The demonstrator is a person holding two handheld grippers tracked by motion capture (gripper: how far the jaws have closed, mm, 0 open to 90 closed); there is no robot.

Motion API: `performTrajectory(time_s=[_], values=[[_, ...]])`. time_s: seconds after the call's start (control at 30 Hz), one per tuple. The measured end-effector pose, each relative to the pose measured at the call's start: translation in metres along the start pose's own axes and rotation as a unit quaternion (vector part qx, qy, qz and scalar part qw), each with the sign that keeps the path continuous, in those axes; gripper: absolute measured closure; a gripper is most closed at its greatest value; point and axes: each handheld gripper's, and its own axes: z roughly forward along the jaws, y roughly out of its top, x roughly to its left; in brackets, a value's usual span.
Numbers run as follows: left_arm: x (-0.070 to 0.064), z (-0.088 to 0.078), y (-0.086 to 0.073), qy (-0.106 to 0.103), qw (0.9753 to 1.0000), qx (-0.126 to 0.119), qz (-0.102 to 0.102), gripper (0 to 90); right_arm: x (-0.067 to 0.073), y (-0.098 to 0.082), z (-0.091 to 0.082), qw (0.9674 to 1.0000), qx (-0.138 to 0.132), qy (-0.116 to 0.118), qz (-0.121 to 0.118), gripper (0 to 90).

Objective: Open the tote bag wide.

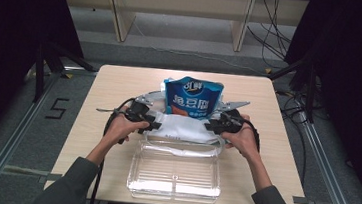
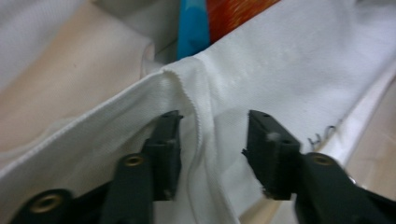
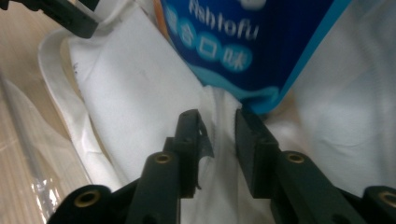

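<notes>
A white cloth bag (image 1: 181, 127) lies in the middle of the table with a blue fish-tofu snack pouch (image 1: 193, 99) standing in its far side. My left gripper (image 1: 151, 124) is at the bag's left end. In the left gripper view it (image 2: 212, 126) stands open, a raised fold of the cloth (image 2: 201, 93) between the jaws and clear of the pads. My right gripper (image 1: 212, 126) is at the bag's right end. In the right gripper view it (image 3: 219, 121) is open a little around a cloth ridge, just under the pouch's lower corner (image 3: 261, 100).
A clear plastic tray (image 1: 176, 177) sits just nearer than the bag, by the table's front edge. Bare wooden table (image 1: 115, 90) extends to the left, right and behind the pouch. Cables trail from both grippers.
</notes>
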Motion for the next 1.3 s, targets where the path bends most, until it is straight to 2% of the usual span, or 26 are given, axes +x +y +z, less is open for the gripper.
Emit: performTrajectory(time_s=[0.03,0.07,0.13,0.17,0.2,0.27,0.3,0.37,0.43,0.47,0.5,0.53,0.57,0.63,0.73,0.8,0.83,0.87,0.9,0.93,0.97,1.07,1.1,1.17,1.23,1.3], values=[[-0.001,-0.006,0.002,0.002,0.9999,-0.005,0.011,50.4,0.003,0.001,-0.005,1.0000,-0.003,0.002,0.007,70.9],[-0.002,-0.013,0.003,0.011,0.9997,-0.016,0.013,50.0,0.003,0.002,-0.010,0.9998,-0.018,-0.007,-0.001,70.8],[-0.001,-0.030,0.006,0.011,0.9992,-0.036,0.015,46.8,0.002,0.005,-0.025,0.9996,-0.026,-0.005,-0.004,69.5],[-0.001,-0.030,0.006,0.011,0.9992,-0.036,0.015,45.1,0.002,0.005,-0.025,0.9996,-0.026,-0.005,-0.004,69.5],[-0.001,-0.041,0.008,0.021,0.9984,-0.052,0.007,44.1,-0.002,0.008,-0.038,0.9987,-0.046,-0.023,-0.009,68.5],[0.002,-0.048,0.009,0.029,0.9980,-0.054,0.015,43.2,-0.005,0.009,-0.045,0.9978,-0.052,-0.041,-0.007,67.6],[0.007,-0.057,0.011,0.045,0.9960,-0.078,0.000,42.9,-0.008,0.010,-0.049,0.9972,-0.050,-0.056,-0.006,67.2],[0.015,-0.066,0.012,0.057,0.9946,-0.086,0.003,42.1,-0.011,0.010,-0.053,0.9962,-0.052,-0.069,-0.007,67.0],[0.019,-0.069,0.011,0.061,0.9933,-0.098,-0.007,39.1,-0.014,0.009,-0.055,0.9958,-0.054,-0.074,0.000,66.9],[0.024,-0.071,0.012,0.051,0.9929,-0.106,0.015,38.4,-0.015,0.008,-0.054,0.9945,-0.061,-0.085,0.001,66.9],[0.027,-0.073,0.013,0.057,0.9920,-0.112,0.013,38.7,-0.019,0.008,-0.054,0.9943,-0.058,-0.088,-0.007,66.7],[0.027,-0.073,0.013,0.057,0.9920,-0.112,0.013,38.6,-0.020,0.008,-0.054,0.9950,-0.051,-0.086,-0.001,66.2],[0.031,-0.075,0.013,0.078,0.9899,-0.118,-0.006,38.1,-0.022,0.008,-0.052,0.9943,-0.055,-0.091,-0.001,66.1],[0.035,-0.075,0.016,0.107,0.9860,-0.127,-0.021,37.3,-0.023,0.010,-0.049,0.9930,-0.062,-0.101,-0.004,65.7],[0.040,-0.068,0.020,0.110,0.9849,-0.131,-0.026,37.5,-0.025,0.013,-0.049,0.9927,-0.060,-0.104,-0.007,65.2],[0.046,-0.059,0.024,0.096,0.9892,-0.109,-0.018,40.5,-0.029,0.014,-0.044,0.9907,-0.060,-0.122,-0.007,67.5],[0.049,-0.055,0.026,0.090,0.9907,-0.101,-0.016,44.1,-0.032,0.014,-0.042,0.9910,-0.059,-0.119,-0.011,71.2],[0.050,-0.051,0.028,0.088,0.9908,-0.101,-0.017,49.3,-0.033,0.014,-0.039,0.9924,-0.054,-0.110,-0.011,76.3],[0.050,-0.051,0.028,0.088,0.9908,-0.101,-0.017,55.3,-0.033,0.014,-0.039,0.9924,-0.054,-0.110,-0.011,76.3],[0.052,-0.045,0.030,0.078,0.9917,-0.102,-0.012,55.3,-0.034,0.013,-0.037,0.9937,-0.046,-0.101,-0.010,82.7],[0.054,-0.040,0.032,0.064,0.9925,-0.104,-0.009,70.4,-0.037,0.012,-0.033,0.9938,-0.046,-0.100,-0.016,88.5],[0.058,-0.030,0.033,0.070,0.9924,-0.100,-0.007,83.3,-0.043,0.014,-0.033,0.9944,-0.048,-0.092,-0.019,88.9],[0.061,-0.026,0.033,0.071,0.9928,-0.096,-0.007,85.6,-0.043,0.014,-0.034,0.9947,-0.047,-0.091,-0.006,89.0],[0.064,-0.021,0.033,0.073,0.9927,-0.094,-0.017,86.9,-0.049,0.015,-0.032,0.9947,-0.046,-0.091,-0.012,89.1],[0.073,-0.003,0.029,0.066,0.9925,-0.095,-0.039,87.2,-0.056,0.014,-0.028,0.9952,-0.040,-0.089,-0.007,89.1],[0.076,0.009,0.027,0.064,0.9934,-0.082,-0.049,87.2,-0.063,0.012,-0.021,0.9947,-0.042,-0.094,0.003,89.1]])
